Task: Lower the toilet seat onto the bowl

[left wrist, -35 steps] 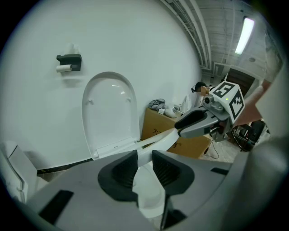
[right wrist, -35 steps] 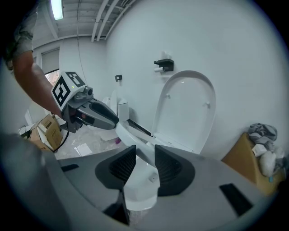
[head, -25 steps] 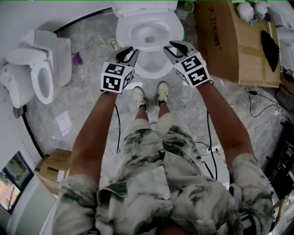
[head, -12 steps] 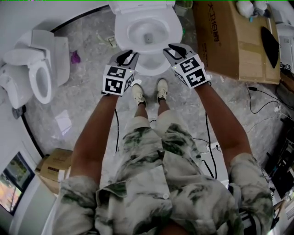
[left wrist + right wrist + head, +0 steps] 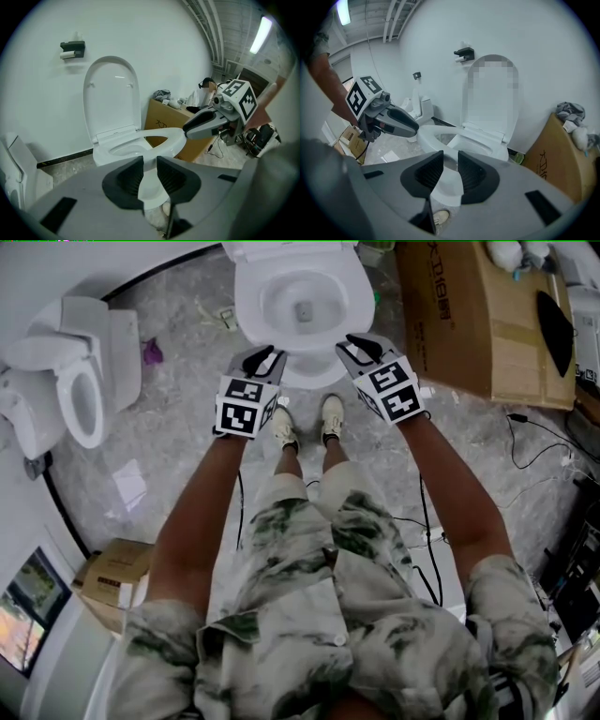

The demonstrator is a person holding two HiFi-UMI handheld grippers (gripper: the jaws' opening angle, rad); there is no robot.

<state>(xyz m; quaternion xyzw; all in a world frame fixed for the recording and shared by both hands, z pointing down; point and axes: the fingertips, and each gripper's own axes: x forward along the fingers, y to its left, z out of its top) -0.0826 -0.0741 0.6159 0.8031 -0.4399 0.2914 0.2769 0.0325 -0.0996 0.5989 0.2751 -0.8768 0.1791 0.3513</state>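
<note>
Standing figure before a toilet, seen from above and along each claw. Far left, against the curved wall, a spare toilet (image 5: 75, 399), not part of the task. Left gripper (image 5: 263, 357), angled downward at the front-left of the rim; jaws apart with nothing clamped, only the white front of the bowl (image 5: 447, 187) showing through the gap; placed low and beside the rim, probably to follow the seat down without being trapped under it. Centre, toilet seat (image 5: 174, 139), lying almost level over the bowl; in the left gripper view a strip of brown shows beneath its right arc, suggesting it has not quite settled. The lid (image 5: 111, 93) stands upright against the wall behind, so only the ring is being lowered. Right gripper (image 5: 362, 341), mirroring the other at the front-right of the rim; its jaws have just been closing yet remain apart, gripping nothing, bowl and a shoe visible between them; from the left gripper view its tip sits at the seat's edge, though contact cannot be confirmed. Far right, cardboard box (image 5: 469, 324), close beside the bowl, limiting room on that side.
</note>
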